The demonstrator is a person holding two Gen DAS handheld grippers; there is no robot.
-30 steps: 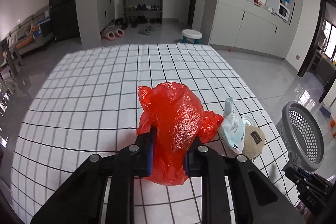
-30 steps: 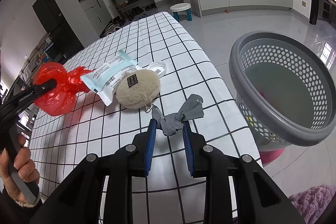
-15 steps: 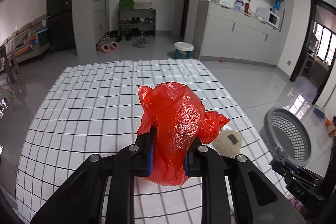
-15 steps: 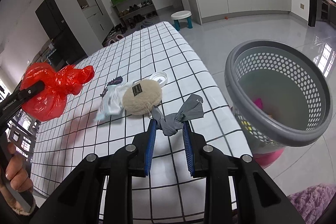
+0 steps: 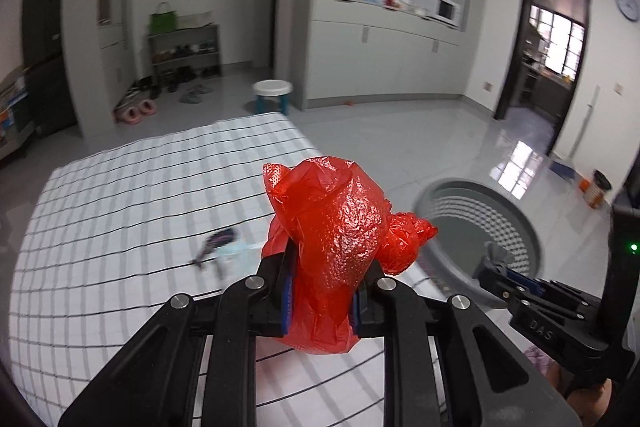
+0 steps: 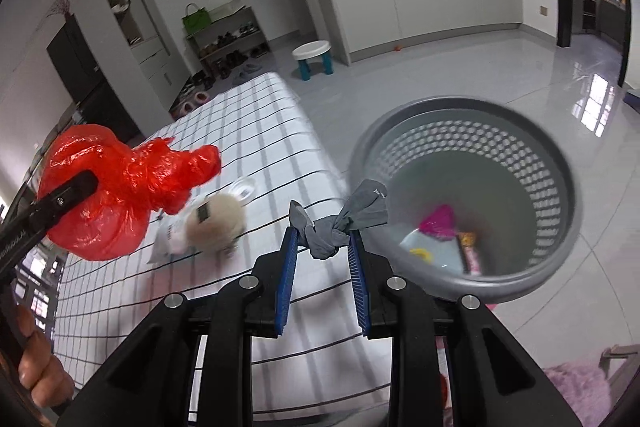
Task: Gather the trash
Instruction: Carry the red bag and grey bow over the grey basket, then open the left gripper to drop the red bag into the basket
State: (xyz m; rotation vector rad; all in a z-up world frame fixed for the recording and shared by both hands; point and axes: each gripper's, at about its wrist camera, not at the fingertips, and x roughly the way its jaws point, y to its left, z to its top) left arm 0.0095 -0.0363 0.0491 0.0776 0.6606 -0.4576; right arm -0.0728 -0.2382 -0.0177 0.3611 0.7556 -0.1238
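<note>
- The red plastic bag [image 5: 334,247] is clamped between the blue pads of the left gripper [image 5: 322,297], held above the checked tablecloth [image 5: 120,187].
- The knotted grey rag [image 6: 340,223] is pinched in the right gripper [image 6: 323,251], held beside the rim of the grey perforated basket [image 6: 560,155].
- The basket stands on the floor next to the table and holds a pink wrapper [image 6: 438,223] and other scraps.
- A beige fluffy ball [image 6: 216,223], a white packet [image 6: 170,241] and a round lid [image 6: 244,189] lie on the cloth.
- A person's fingers [image 6: 34,367] grip the left tool's handle.
</note>
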